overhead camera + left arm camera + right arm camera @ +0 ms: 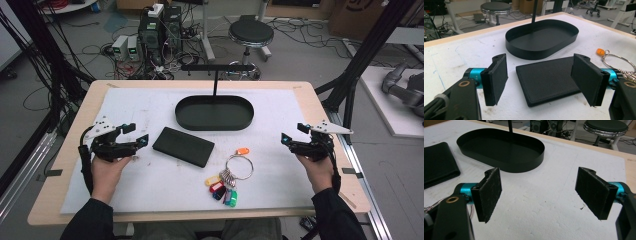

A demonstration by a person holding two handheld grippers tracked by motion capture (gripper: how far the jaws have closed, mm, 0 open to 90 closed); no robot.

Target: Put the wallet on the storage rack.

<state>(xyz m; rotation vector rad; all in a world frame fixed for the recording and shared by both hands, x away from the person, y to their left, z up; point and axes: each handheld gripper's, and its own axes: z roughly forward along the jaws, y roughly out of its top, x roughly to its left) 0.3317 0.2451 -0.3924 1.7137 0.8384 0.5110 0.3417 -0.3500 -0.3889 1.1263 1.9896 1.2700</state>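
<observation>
Resting near the two side edges of the worktop (65, 165), the left claw (134, 135) and the right claw (291, 134) both stand wide and hold nothing. The landmark here is the black oval tray (214, 113), which sits at the far middle of the white sheet (150, 185) that covers the worktop. A thin black post (215, 82) with a crossbar rises at the far side of the tray.

The black wallet (183, 146) lies flat just in front of the tray, a little to its left, near it but not touching it. In the left gripper view the wallet (549, 80) appears between the two open pads (497, 78) and beyond them, and the pads do not touch it; the tray (541, 38) is behind it.

The key ring (238, 166) with its coloured tags (222, 188) lies in front of the tray, to its right and nearer to the person than the wallet. One orange tag (242, 150) lies at the far side of the ring, toward the tray.

The left claw is to the left of the tray and nearer to the person, close to the wallet. The right claw is to the right of the tray, well apart from the key ring. In the right gripper view only bare white sheet (536, 202) lies between its pads (490, 192), with the tray (501, 150) beyond them.
</observation>
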